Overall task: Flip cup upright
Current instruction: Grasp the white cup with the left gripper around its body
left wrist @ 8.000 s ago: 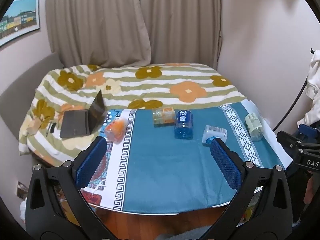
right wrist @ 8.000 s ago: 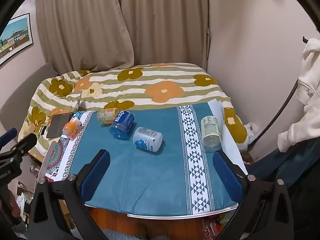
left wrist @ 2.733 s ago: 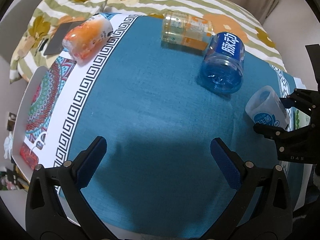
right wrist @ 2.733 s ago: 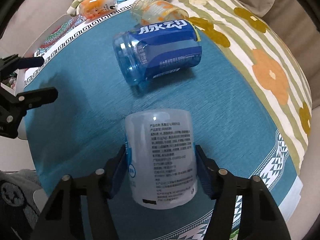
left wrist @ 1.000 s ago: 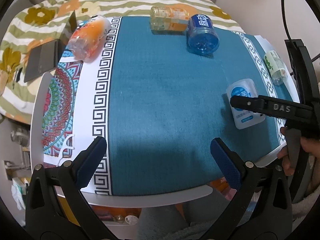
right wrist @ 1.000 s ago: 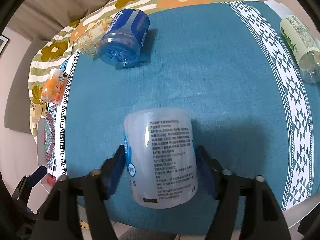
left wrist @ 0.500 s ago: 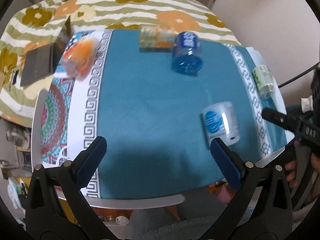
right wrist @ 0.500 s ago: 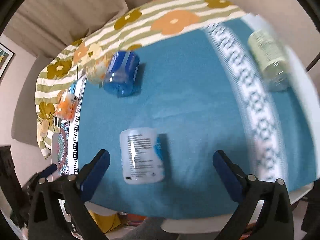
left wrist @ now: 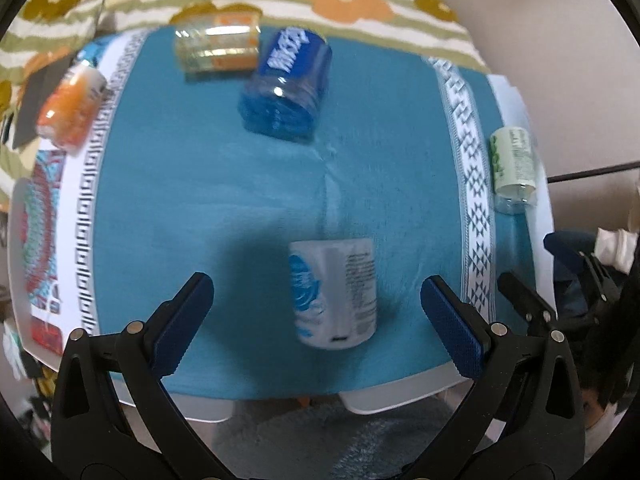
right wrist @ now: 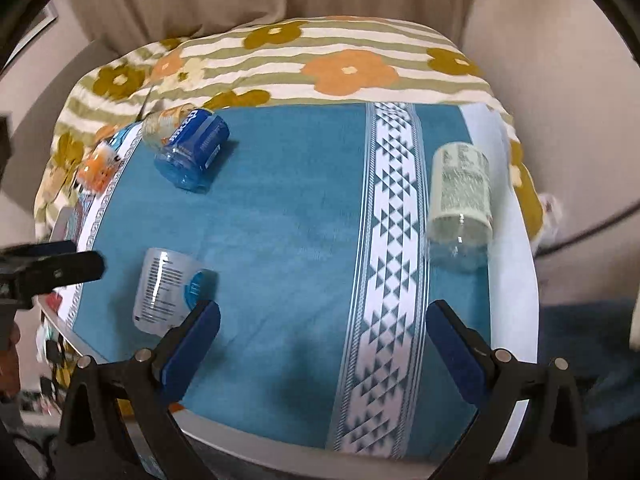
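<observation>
A white cup with a blue label (left wrist: pixel 334 294) stands upright near the front edge of the teal cloth; it also shows in the right wrist view (right wrist: pixel 168 290). My left gripper (left wrist: pixel 318 318) is open and empty, its blue fingers either side of and short of the cup. My right gripper (right wrist: pixel 322 338) is open and empty, to the right of the cup and drawn back from it. A blue cup (left wrist: pixel 286 86) lies on its side at the back, also in the right wrist view (right wrist: pixel 192 152).
An orange-labelled clear cup (left wrist: pixel 218 48) and an orange cup (left wrist: pixel 70 108) lie on their sides at the back left. A green-labelled cup (right wrist: pixel 460 204) lies near the right edge. A flowered bedspread (right wrist: pixel 320 60) lies beyond the table. The table edge (left wrist: pixel 384 398) is close below.
My right gripper let go of the white cup, left it standing on the cloth, and drew back to the right. My left gripper swung in to face the cup.
</observation>
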{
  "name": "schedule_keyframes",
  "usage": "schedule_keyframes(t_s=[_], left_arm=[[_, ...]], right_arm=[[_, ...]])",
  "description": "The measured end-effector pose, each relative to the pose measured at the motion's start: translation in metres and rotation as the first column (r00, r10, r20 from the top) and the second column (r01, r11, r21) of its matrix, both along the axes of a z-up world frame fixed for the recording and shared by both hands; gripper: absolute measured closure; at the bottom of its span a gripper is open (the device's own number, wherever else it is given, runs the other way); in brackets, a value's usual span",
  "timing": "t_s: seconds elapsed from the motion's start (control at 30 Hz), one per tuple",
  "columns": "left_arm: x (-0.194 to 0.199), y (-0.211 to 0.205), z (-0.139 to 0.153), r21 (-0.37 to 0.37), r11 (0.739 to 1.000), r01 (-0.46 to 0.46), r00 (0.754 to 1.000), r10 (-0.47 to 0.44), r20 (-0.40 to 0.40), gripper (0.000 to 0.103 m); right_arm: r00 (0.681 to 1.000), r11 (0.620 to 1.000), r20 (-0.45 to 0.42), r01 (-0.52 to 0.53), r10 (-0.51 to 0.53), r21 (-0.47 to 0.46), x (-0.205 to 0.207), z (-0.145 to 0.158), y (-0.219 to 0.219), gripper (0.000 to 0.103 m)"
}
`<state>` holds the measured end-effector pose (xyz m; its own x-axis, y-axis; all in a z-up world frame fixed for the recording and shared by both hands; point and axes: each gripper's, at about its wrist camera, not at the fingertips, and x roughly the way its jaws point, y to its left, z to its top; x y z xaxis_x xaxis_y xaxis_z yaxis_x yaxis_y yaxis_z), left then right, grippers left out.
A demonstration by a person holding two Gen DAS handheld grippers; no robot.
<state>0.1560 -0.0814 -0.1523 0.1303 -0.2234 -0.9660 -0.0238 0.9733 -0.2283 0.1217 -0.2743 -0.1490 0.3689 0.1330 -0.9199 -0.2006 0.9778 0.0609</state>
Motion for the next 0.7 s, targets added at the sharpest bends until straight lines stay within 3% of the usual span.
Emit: schedule_keyframes(t_s=[0.17,0.4,0.7], left_arm=[[0.014,-0.019,-0.023,0.043,0.999,-0.030,0.997,0.033,-0.076,0.000],[0.022,-0.028,-0.052,0.073,0.995,-0.063,0.980,0.076,-0.186,0.016],[0.028,-0.033,-0.068,0.096,0.992,-0.080,0.967,0.101,-0.236,0.018]], right_arm=[[0.995,0.995,0.006,-0.099,0.100,-0.008,0.015,-0.019,-0.008,0.000],[0.977,0.977,-0.042,-0.205,0.208,0.066,0.029,-0.046,-0.014,0.000],[0.963,0.958,-0.067,-0.248,0.259,0.142,0.035,-0.060,-0.011,0.000]])
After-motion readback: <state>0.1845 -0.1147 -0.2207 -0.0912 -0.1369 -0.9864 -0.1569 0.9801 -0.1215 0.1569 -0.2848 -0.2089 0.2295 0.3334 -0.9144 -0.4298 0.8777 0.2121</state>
